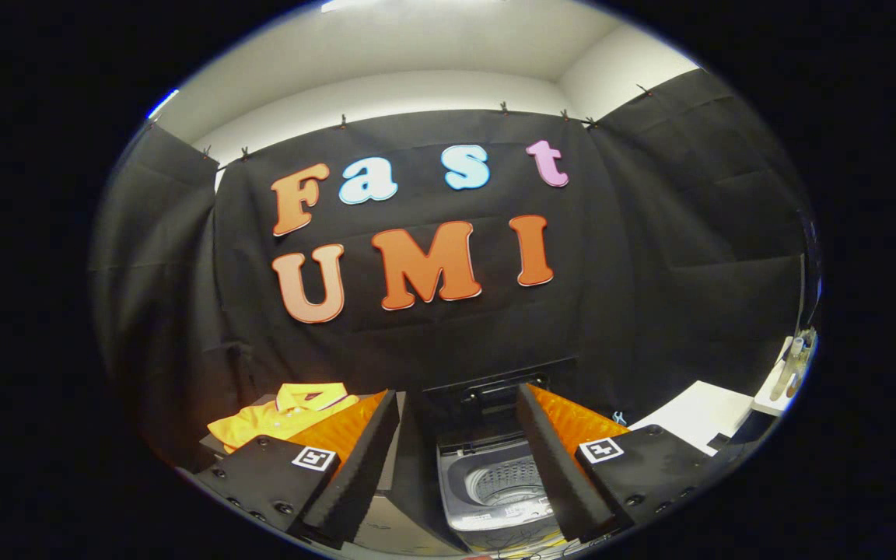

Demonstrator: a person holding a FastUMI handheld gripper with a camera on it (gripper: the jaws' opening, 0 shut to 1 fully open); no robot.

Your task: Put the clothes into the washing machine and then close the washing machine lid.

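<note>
Gripper released, fingers spread wide, holding nothing. Orange polo shirt folded flat at lower left, collar pointing away toward the black cloth wall, just beyond the left finger. Small top-loading washing machine, lid raised, between the fingers

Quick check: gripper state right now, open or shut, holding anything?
Gripper: open, holding nothing; washing machine shows between its fingers, yellow polo shirt lies beyond the left one.

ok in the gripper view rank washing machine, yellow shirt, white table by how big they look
1. washing machine, lid up, seen between the open claw fingers
2. yellow shirt
3. white table
The shirt and table look close in size, and the fingers hide part of each, so their order is unsure.
</note>
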